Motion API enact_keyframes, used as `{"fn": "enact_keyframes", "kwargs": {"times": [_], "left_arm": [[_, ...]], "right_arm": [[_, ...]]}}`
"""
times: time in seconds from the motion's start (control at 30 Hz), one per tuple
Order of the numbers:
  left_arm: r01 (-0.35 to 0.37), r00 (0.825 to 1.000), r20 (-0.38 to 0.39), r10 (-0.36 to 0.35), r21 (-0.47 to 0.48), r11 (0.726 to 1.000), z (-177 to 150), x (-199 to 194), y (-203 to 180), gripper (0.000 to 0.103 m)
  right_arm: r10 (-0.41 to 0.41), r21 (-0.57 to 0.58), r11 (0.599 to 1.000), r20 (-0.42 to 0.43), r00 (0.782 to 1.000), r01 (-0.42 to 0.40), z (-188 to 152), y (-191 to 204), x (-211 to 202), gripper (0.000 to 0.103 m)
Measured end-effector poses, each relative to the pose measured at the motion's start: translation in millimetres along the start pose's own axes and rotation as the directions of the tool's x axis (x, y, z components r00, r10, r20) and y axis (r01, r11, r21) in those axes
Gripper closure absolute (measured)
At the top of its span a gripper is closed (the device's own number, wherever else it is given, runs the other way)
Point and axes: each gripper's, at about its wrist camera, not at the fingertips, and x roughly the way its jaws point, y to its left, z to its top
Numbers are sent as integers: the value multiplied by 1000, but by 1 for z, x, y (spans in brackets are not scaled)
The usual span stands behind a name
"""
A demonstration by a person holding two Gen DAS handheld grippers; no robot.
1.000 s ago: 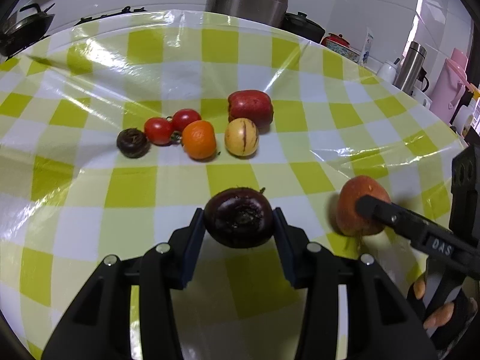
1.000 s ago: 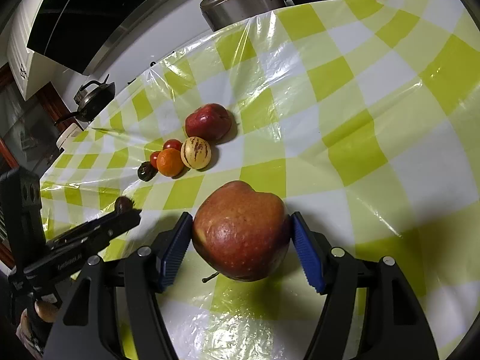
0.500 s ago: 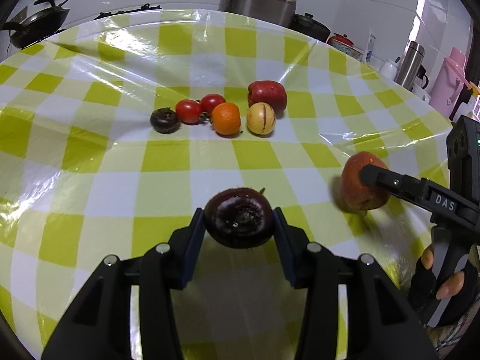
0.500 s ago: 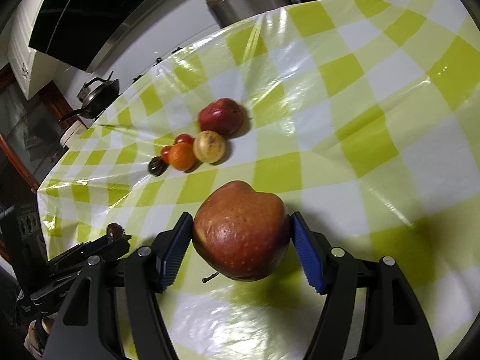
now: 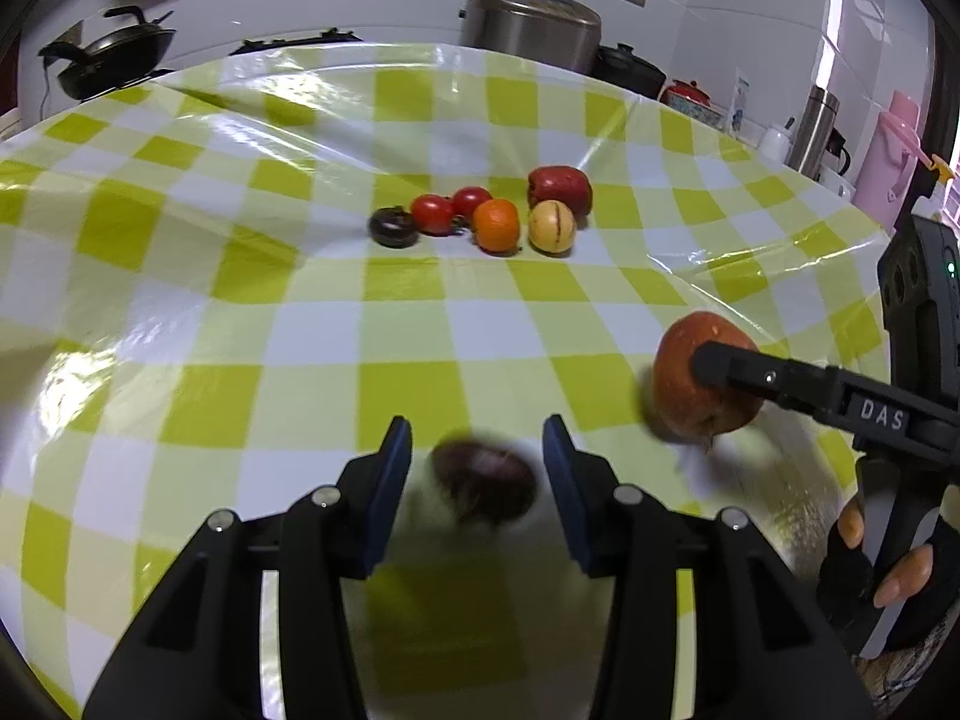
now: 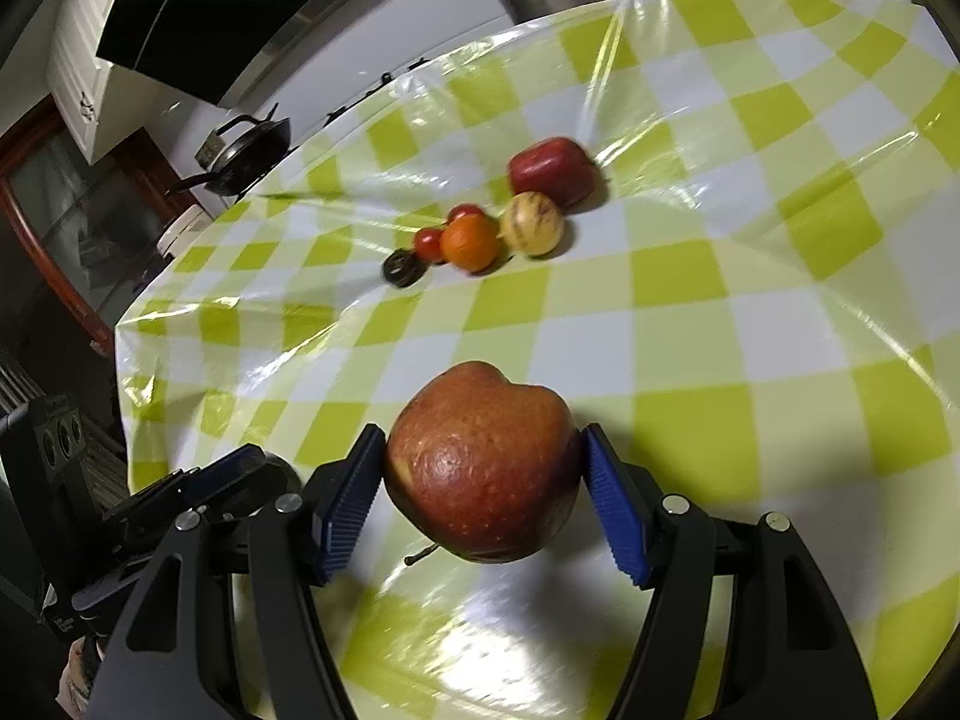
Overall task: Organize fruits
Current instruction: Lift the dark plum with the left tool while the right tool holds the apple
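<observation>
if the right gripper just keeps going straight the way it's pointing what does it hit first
The right gripper, shut on the big apple, points toward the fruit cluster. The orange looks first in line, with bare tablecloth before it, though depth is unclear.

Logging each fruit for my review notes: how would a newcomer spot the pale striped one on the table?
Find the cluster of small fruits mid-way across the checked tablecloth. At its right end, in front of the dark red apple and beside the orange, sits the pale striped fruit. It alone is cream-yellow with dark streaks.
</observation>
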Motion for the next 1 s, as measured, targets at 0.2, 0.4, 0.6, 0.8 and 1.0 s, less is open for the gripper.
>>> {"fn": "enact_keyframes", "kwargs": {"times": [0.2, 0.4, 0.6, 0.8, 1.0], "left_arm": [[-36, 998, -43, 36, 5, 999, -19, -5, 16, 57], [0, 999, -40, 0, -9, 1000, -22, -2, 22, 43], [8, 993, -118, -2, 57, 998, -9, 27, 9, 41], [4, 989, -151, 2, 44, 999, -2, 43, 11, 41], [2, 990, -143, 3, 41, 999, -3, 42, 15, 63]], "right_arm": [[2, -18, 1000, -26, 1000, -3, -14, 15, 7, 37], [12, 12, 1000, 21, 1000, -12, -9, 6, -3, 40], [0, -8, 1000, 41, 999, 0, -8, 8, -4, 40], [-90, -61, 994, 0, 996, 90, -8, 17, 5, 14], [-151, -82, 986, -36, 988, 148, 4, 11, 22, 14]]}}
